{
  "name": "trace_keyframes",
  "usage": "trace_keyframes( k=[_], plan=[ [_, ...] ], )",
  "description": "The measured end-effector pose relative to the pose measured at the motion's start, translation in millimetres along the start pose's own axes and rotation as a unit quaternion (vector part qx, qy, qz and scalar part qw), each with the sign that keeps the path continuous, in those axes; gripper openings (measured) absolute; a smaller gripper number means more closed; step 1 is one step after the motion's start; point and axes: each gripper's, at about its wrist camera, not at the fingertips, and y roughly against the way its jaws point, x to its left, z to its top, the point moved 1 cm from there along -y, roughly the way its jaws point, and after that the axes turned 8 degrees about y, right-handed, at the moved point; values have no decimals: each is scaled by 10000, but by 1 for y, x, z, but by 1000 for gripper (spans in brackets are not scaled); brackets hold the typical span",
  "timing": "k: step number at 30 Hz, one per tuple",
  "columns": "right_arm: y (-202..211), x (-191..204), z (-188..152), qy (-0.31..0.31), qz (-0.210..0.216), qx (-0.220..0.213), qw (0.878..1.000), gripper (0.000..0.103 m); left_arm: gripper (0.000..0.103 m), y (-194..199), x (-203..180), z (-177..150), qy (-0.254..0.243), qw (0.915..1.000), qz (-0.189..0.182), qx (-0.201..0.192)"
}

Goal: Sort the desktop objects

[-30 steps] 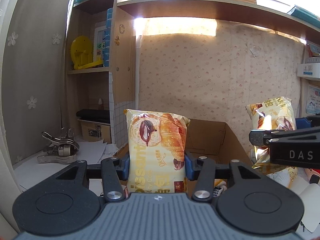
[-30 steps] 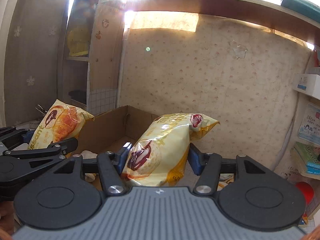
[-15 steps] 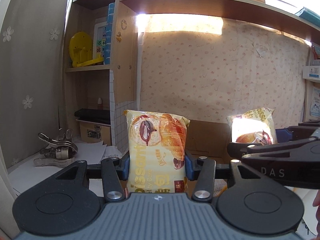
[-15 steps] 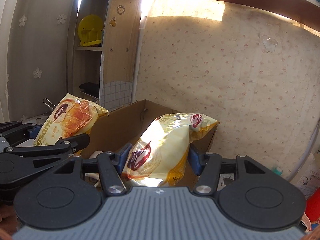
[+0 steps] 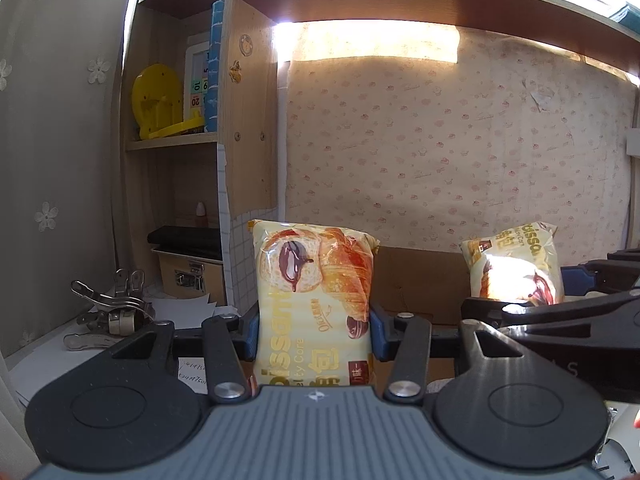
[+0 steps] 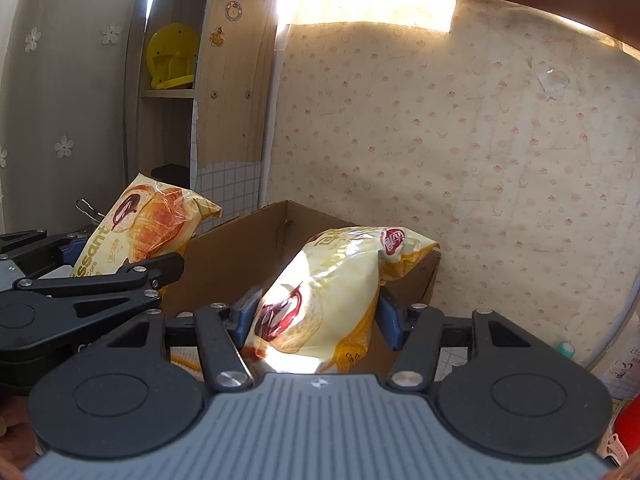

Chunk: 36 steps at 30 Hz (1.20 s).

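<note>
Home study corner: wooden shelves (image 5: 172, 142), patterned wallpaper (image 5: 460, 140), cluttered desk (image 5: 36, 364).

Glossy plastic croissant pkts (image 5: 316, 300), matt cardboard box (image 6: 240, 256), wood-grain shelf (image 5: 248, 120).

Readable print on packs and shelf
Left croissant pack (image 5: 314, 300) reads "issant"; right croissant pack (image 5: 516, 266) "oissan"; far-left shelf number card (image 5: 199, 88) shows "10", "20".

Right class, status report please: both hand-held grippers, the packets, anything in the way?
Left hand-held gripper clamps upright croissant packet. Right hand-held gripper clamps second packet, tilted. Cardboard box ahead, nothing blocking.
</note>
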Motion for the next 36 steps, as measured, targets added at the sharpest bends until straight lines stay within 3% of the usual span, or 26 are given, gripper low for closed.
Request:
trace_keyframes(
  k=[25, 36],
  plan=[
    [-41, -4, 6, 0, -3, 241, 9997, 59, 52, -25, 3, 2, -150, 9996, 124, 225],
    [-33, -17, 4, -227, -63, 87, 9997, 64, 54, -30, -4, -1, -152, 9993, 113, 308]
  ],
)
